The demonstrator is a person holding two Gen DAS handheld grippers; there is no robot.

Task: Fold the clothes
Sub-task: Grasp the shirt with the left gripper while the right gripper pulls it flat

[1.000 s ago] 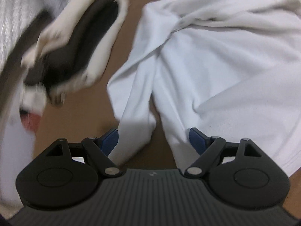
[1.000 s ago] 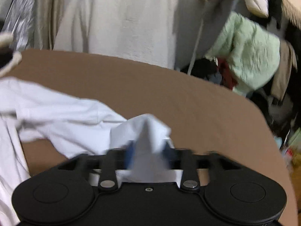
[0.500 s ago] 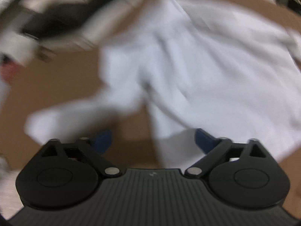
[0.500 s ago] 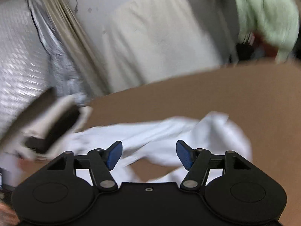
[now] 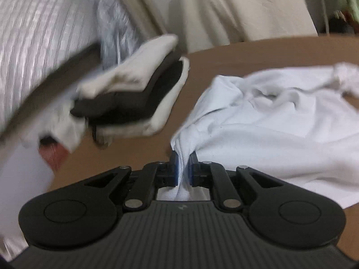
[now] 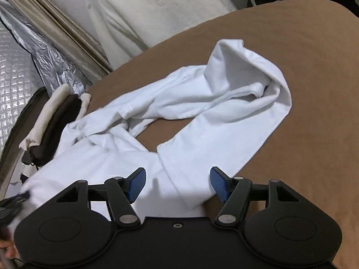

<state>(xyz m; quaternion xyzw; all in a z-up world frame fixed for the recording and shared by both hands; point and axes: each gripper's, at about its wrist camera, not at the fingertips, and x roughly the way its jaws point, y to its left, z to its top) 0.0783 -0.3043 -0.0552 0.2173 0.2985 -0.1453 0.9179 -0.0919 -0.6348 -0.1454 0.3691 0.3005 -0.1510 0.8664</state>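
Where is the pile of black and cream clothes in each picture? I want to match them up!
Left wrist view: the black and cream pile sits left of centre, beside the white garment that the left gripper pinches.
Right wrist view: the same pile is at the far left edge, touching the white garment.
Shared landmark: the brown table.

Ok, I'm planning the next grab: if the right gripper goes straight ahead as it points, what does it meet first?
Most likely the white garment: the open right gripper has a flap of it lying just ahead between its fingers, on the brown table. Exact depth is unclear.
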